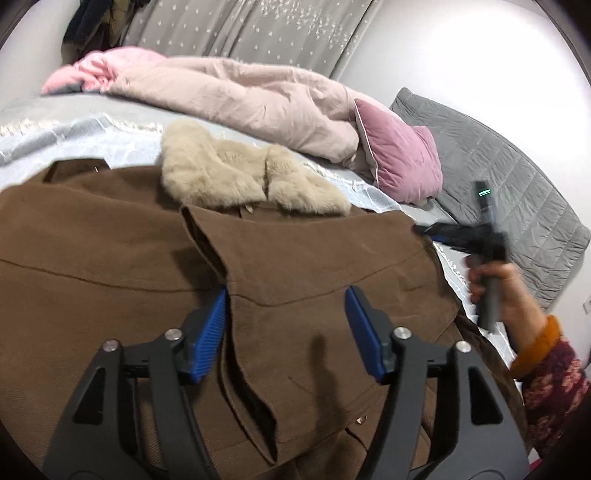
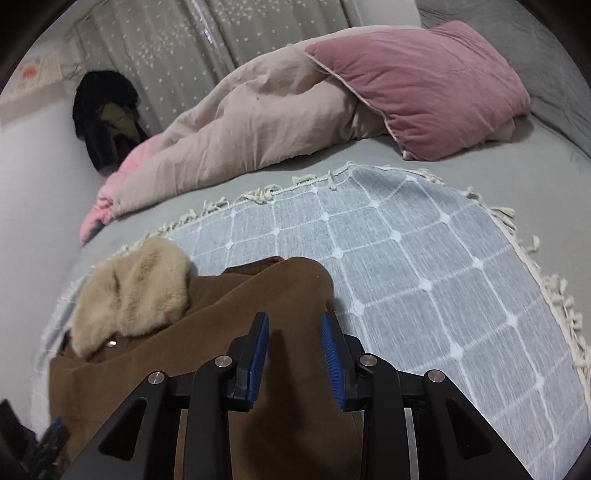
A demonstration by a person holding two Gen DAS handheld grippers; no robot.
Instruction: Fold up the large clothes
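Both my jaws stand open, nothing gripped: left gripper (image 1: 286,328) over 1 brown coat (image 1: 110,277), right gripper (image 2: 295,350) at its shoulder. Judged: side fold laid; next needs fresh grip on an edge. Coat lies on 1 throw (image 2: 424,258), 1 fur collar (image 1: 236,173); beyond, 1 duvet (image 1: 240,96), 1 pillow (image 2: 424,85).

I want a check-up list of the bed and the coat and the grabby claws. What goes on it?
Surface: bed with grey sheet; pale blue checked throw with fringe on top.
Job's things: brown coat with beige fur collar lying on the throw, front flap folded over.
Clutter: crumpled beige duvet, mauve pillow, pink fabric.
Grippers: left gripper open above the coat, nothing between the pads; right gripper open, nothing held.
Cables: nothing seen.
Surroundings: grey starred curtain, dark clothes hanging by the wall.
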